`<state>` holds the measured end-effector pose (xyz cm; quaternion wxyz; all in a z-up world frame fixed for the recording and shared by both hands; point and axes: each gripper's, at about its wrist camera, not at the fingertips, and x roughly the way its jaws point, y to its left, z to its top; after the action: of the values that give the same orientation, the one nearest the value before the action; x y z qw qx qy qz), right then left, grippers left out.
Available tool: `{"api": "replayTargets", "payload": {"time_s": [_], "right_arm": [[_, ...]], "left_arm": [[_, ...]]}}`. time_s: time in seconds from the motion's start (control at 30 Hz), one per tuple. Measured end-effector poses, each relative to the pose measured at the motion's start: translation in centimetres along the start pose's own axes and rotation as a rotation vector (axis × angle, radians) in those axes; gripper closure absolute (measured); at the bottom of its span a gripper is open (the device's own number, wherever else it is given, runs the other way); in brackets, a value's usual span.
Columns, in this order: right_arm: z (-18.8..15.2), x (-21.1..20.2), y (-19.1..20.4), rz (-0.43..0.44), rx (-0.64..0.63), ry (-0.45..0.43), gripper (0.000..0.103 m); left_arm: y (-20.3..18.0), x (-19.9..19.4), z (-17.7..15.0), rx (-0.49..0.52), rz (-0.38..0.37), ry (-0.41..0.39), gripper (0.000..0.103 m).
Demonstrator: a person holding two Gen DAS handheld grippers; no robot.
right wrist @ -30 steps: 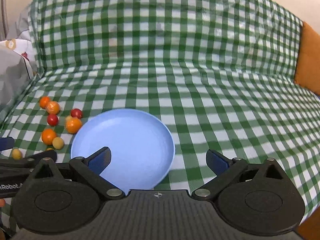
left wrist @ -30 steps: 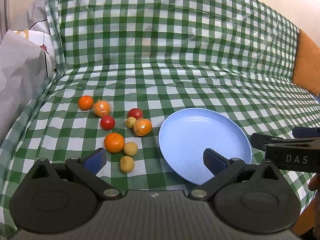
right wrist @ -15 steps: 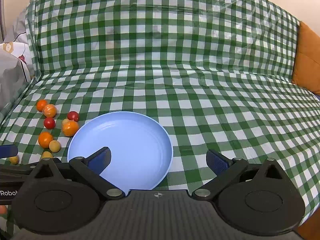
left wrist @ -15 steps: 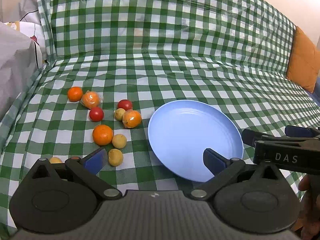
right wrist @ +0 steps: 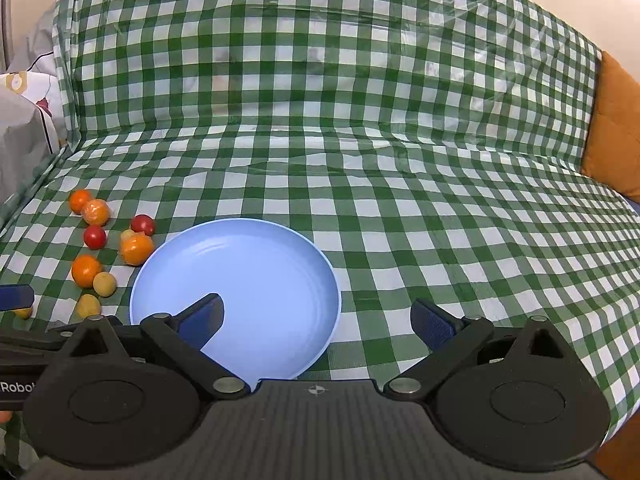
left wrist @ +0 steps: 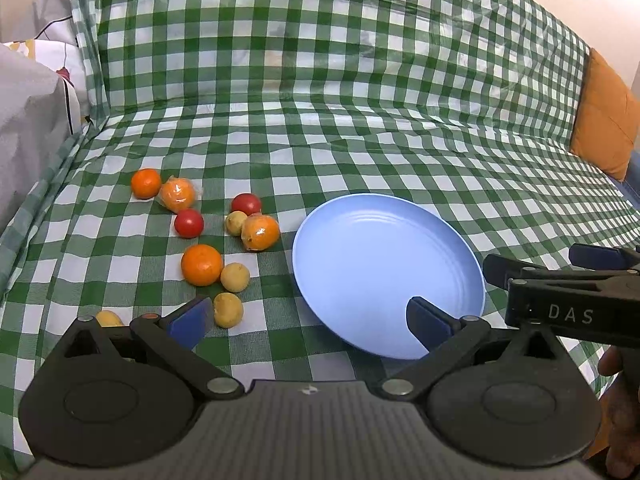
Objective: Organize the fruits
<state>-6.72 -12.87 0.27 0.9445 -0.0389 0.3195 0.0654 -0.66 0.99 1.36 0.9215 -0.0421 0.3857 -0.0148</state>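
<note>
left tongs (left wrist: 308,316) wide open, empty, drawn back | right tongs (right wrist: 318,318) wide open, empty | plate (left wrist: 384,240) bare

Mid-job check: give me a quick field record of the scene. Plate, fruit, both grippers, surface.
plate: blue plate, nothing on it
fruit: all on the cloth left of the plate; oranges, e.g.; two red tomatoes, e.g.; small yellow fruits, e.g.
wrapped: two oranges in clear film, e.g.
left gripper: open, holding nothing
right gripper: open, holding nothing
surface: green checked cloth
</note>
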Motion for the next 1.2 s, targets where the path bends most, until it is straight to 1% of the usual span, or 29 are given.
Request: {"api": "replayTargets", "payload": {"time_s": [0.27,0.67,0.93,1.2], "right_arm": [[0.03,0.13,0.05,0.006,-0.008,0.004,0.007],[0.07,0.26,-0.1,0.003,-0.014,0.011,0.008],[-0.02,0.25,0.03,0.007,-0.02,0.002,0.011],[0.08,0.26,0.05,0.005,-0.022,-0.002,0.012]], "left_arm": [[-0.1,0.06,0.0,-0.001,0.001,0.006,0.001],[-0.36,0.05,0.04,0.001,-0.001,0.014,0.001],[-0.48,0.08,-0.06,0.002,-0.001,0.016,0.001],[-0.48,0.07,0.0,0.002,0.0,0.016,0.001]]}}
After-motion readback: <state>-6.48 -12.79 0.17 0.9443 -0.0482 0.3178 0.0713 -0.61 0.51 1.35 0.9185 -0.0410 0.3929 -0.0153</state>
